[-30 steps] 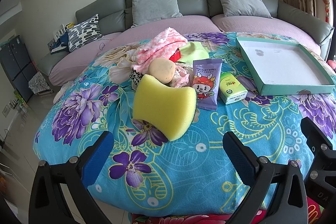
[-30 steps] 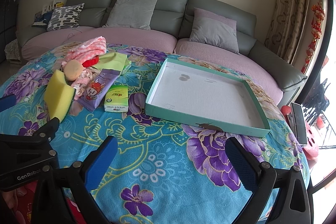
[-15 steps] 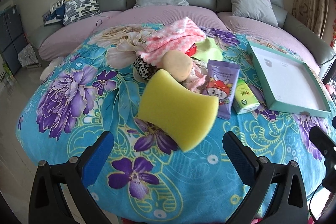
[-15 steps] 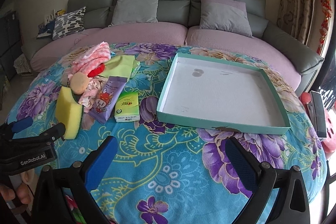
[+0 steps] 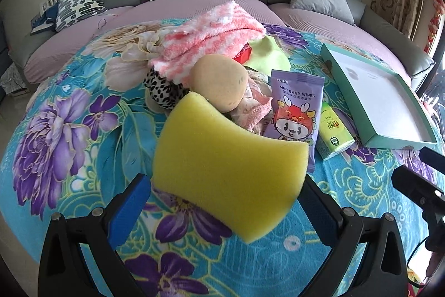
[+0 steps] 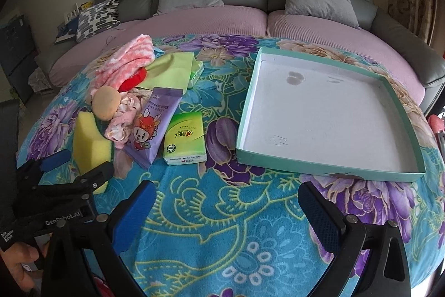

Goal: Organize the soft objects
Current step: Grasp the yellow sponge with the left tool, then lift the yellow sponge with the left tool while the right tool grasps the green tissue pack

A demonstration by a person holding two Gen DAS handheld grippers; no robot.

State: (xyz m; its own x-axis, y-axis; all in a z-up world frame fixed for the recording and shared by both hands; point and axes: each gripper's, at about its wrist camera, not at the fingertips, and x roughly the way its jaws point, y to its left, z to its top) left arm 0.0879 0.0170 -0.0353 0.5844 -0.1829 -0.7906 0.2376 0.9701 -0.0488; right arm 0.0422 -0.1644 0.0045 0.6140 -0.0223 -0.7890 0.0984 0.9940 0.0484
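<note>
The bench (image 6: 222,227) wears a fleecy blue blanket printed with purple flowers, and everything lies on that. Largest on it is the shallow teal tray (image 6: 328,166), white inside and holding nothing, at the right side. Well to its left sits the heap of soft things: a fuzzy pink-and-white towel (image 5: 211,35) on top, a lime cloth (image 6: 172,68) beside it, a slick purple pack of baby wipes (image 5: 294,107), a green tissue pack (image 6: 185,139) and a smooth tan ball (image 5: 219,82).

The step in hand looks like the first pick. The left hand-held gripper (image 5: 225,202) is spread wide with the yellow sponge (image 5: 225,171) between its blue pads (image 5: 130,208), not yet pinched. The sponge is coarse open foam, waisted in outline, leaning on the near edge of the heap. Next calls for closing gently, since foam squashes, then lifting clear and carrying it across to the tray.

The right hand-held gripper (image 6: 225,210) is spread too, holding nothing, over bare blanket in front of the tray
</note>
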